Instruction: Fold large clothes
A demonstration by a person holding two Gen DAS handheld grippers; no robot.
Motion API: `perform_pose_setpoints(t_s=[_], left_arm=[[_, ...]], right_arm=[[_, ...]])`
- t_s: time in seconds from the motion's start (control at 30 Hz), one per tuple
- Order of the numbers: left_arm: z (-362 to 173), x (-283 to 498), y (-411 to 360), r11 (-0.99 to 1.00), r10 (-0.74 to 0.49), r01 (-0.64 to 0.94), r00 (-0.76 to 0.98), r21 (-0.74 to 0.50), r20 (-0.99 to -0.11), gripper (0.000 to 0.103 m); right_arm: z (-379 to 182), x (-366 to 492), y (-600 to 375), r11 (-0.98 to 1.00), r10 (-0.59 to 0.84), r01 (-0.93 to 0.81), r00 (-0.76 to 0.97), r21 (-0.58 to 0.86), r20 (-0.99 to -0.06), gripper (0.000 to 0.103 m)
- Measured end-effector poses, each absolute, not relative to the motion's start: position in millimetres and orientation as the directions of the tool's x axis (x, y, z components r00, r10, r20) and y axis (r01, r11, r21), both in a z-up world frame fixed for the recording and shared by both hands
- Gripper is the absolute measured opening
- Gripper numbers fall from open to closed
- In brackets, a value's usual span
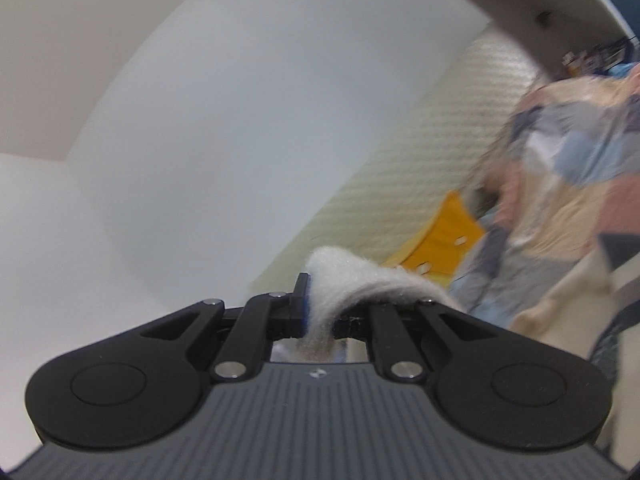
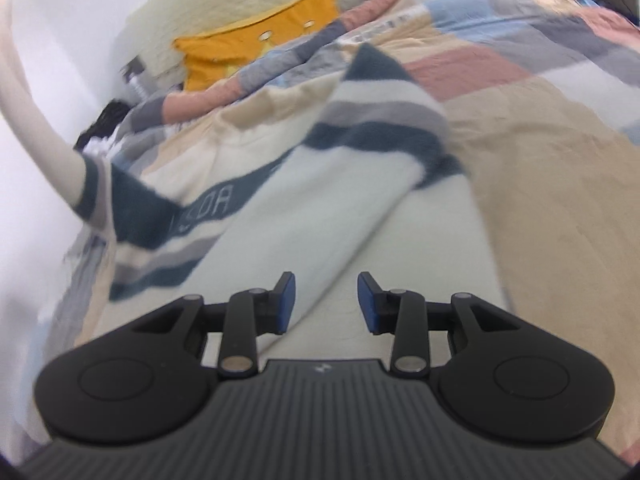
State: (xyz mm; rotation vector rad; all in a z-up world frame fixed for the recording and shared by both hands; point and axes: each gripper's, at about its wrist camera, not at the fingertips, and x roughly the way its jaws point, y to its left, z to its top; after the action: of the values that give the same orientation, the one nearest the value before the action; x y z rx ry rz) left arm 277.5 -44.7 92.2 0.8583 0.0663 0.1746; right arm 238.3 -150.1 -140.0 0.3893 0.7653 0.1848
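Your left claw (image 1: 316, 312) has its jaws pinched tight on a wad of the sweater (image 2: 280, 216), a fuzzy white bit of it bulging up over the pads, and it is lifted high and tipped toward the bare wall (image 1: 240, 120), with only a slice of the bed off to its right. Your right claw (image 2: 326, 300) has its blue pads spread wide apart with nothing between them; it hangs just above the white body of the sweater, whether touching I can't tell. From there the sweater spreads away across the patchwork quilt (image 2: 520, 160): the striped chest band with lettering runs leftward, one striped sleeve (image 2: 384, 92) lies folded in over the body, and the other sleeve (image 2: 36, 128) stretches up and off the left edge of the right view, most likely toward your left claw, though the link is out of frame. A yellow pillow (image 2: 260, 52) sits at the head of the bed, well apart from the work. By my reading you are early to midway: one sleeve looks tucked in, the second is raised but not laid down, and the body folds are all left to do.
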Motion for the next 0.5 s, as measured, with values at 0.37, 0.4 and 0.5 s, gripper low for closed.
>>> perform_pose_setpoints(t_s=[0.37, 0.4, 0.5], left_arm=[[-94, 285, -131, 0.735, -0.056, 0.254, 0.947, 0.629, -0.316, 0.011], [-113, 291, -133, 0.744, -0.061, 0.277, 0.934, 0.608, -0.351, 0.011], [-171, 318, -127, 0.749, -0.052, 0.318, 0.903, 0.581, -0.428, 0.011]], right_arm=[[-117, 253, -226, 0.878, 0.231, 0.085, 0.787, 0.471, -0.572, 0.038], [-117, 253, -231, 0.877, 0.223, 0.093, 0.791, 0.472, -0.569, 0.038], [-115, 252, -237, 0.883, 0.195, 0.105, 0.805, 0.458, -0.561, 0.038]])
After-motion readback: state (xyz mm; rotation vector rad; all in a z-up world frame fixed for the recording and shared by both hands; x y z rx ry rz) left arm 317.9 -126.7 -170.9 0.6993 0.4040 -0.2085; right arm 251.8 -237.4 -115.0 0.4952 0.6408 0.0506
